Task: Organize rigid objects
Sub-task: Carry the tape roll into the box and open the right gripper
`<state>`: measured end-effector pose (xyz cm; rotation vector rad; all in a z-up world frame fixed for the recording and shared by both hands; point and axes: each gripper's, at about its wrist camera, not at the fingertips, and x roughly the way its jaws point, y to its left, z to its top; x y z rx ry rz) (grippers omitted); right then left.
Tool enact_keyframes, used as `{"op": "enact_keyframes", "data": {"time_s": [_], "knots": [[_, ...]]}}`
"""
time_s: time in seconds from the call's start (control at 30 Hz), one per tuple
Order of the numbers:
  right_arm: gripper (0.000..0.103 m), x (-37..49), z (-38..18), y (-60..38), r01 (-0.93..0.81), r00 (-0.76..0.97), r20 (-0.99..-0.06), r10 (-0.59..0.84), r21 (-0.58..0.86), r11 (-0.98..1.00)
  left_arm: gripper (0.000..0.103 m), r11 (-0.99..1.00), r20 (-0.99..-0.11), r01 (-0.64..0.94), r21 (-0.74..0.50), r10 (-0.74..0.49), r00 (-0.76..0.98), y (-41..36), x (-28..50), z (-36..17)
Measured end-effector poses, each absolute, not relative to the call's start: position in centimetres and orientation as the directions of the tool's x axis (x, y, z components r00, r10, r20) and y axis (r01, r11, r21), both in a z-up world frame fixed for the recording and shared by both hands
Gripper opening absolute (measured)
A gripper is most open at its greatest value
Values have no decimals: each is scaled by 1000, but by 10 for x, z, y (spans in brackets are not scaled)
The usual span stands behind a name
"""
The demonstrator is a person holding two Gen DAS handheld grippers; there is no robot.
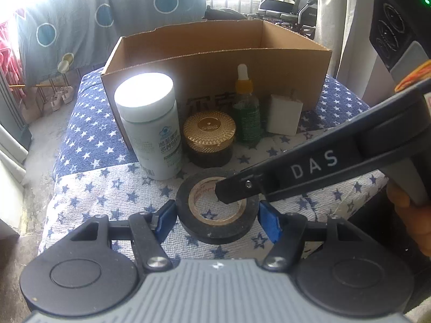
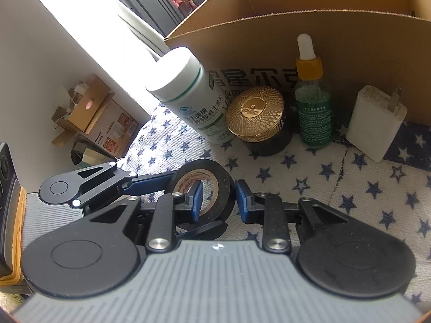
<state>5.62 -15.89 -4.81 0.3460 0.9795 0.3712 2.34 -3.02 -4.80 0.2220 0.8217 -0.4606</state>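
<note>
Tape (image 1: 216,216) gripped by both grippers, left (image 1: 217,216) across it, right (image 2: 218,197) pinching its wall, before box (image 1: 215,62); lift-in step, next needs clearing the rim.

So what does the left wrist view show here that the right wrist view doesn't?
Only the left wrist view: a wheelchair by the bright window, a hanging patterned sheet, shoes on the floor.

Only the right wrist view: printed cartons on the floor, and the right gripper pinching the tape roll's wall, one finger through its hole.

Both: the black tape roll, held across its outside by the left gripper, plus the white bottle, gold-lidded jar, green dropper bottle, white charger, cardboard box and star-print cloth.
</note>
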Motion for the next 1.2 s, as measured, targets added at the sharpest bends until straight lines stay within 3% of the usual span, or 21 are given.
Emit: {"op": "enact_keyframes", "data": {"time_s": [0.4,0.73,0.93,1.2], "knots": [[26,38,34,-173,-229,611,-649,453,403,886,67,869,-608,485,102,-331,721,-40,11,25],[27,86,114,-209,-285,680,-598,424,318,904,67,843,-540,518,147,-370,756,-69,70,81],[27,169,119,-248,-255,606,-658,447,372,892,67,830,-625,543,124,-360,692,-92,151,80],[27,290,55,-286,-144,448,-767,459,445,884,67,844,-801,536,-18,-333,497,-105,275,28]]}}
